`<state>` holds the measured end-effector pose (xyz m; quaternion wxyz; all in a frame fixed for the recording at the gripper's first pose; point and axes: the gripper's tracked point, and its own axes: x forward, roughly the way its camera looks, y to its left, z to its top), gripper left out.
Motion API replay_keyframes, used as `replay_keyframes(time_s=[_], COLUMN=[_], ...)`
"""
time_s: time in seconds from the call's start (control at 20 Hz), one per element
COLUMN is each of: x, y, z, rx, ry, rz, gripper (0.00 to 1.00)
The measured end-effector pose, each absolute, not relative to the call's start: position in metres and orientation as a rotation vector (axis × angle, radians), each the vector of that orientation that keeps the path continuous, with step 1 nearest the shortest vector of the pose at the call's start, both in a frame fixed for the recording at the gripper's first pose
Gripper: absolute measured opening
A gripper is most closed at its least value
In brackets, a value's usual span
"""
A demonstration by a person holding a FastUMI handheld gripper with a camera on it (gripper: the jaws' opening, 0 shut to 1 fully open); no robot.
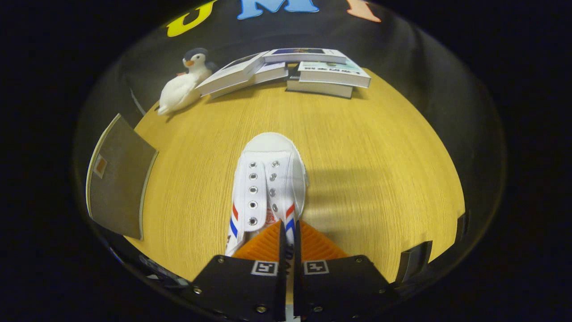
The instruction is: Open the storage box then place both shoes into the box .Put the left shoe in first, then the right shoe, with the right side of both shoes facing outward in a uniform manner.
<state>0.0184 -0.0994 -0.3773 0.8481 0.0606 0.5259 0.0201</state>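
Observation:
A white canvas shoe [268, 179] with metal eyelets and red and blue stripes points away from me over the wooden table [380, 147]. My gripper [289, 237] is shut on the shoe's right side wall near the collar, both fingers pressing a thin edge of it between them. The shoe's toe reaches out beyond the fingertips. A grey panel [118, 179], apparently the storage box or its lid, lies at the table's left edge, to the left of the shoe.
Several books [308, 71] are stacked at the far edge of the table. A plush penguin [185, 82] lies left of them. Dark fixtures [415, 259] sit at the near right table edge.

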Motion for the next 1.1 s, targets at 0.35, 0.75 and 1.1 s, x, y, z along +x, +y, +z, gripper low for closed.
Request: replay_keyframes(time_s=[0.35,0.75,1.1], x=[0.021,0.034,0.04], y=[-0.085,-0.036,0.032], z=[-0.344,-0.279,-0.231], rx=[0.327,0.424,0.437], ry=[1.06,0.982,0.944], rz=[-0.013,0.059,0.146], gripper=[0.0,0.0,0.0])
